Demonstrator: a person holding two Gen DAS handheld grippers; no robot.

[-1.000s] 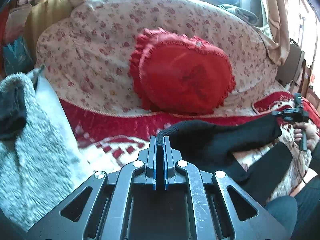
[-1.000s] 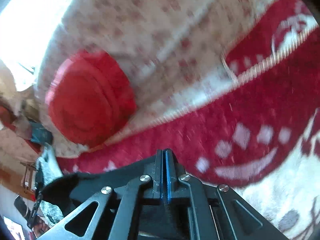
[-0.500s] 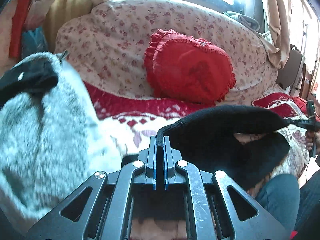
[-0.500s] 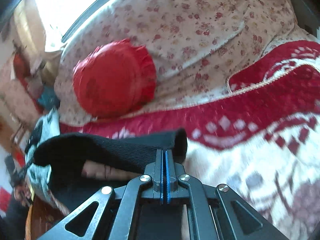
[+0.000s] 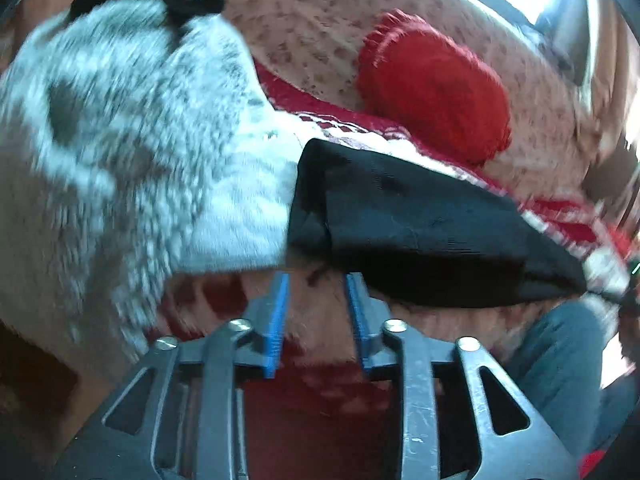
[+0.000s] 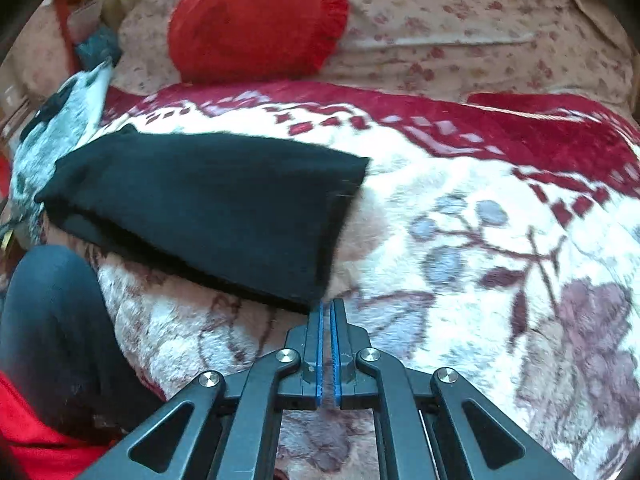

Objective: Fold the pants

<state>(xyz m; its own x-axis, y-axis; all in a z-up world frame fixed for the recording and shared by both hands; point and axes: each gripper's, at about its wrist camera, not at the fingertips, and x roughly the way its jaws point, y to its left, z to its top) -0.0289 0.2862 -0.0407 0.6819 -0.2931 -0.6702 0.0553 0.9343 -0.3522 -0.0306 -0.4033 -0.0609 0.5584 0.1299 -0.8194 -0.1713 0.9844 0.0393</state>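
Motion blur smears the fluffy grey garment (image 5: 120,152), perhaps a coat.

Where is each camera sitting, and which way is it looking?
Left wrist: rides the left tool, whose jaws are opening, empty; looks down at black pants and a grey fluffy garment; a leg shows.
Right wrist: rides the shut right tool, looking down over the blanket; a leg shows.
Both see the pants and red cushion.

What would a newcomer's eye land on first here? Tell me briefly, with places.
First, the black pants lying folded across the red-and-white patterned blanket. Behind them a bright red heart-shaped cushion leans on the floral sofa back. Nearest the lens, the left hand-held gripper is opening with nothing between its jaws, while the right hand-held gripper is shut at the pants' corner.
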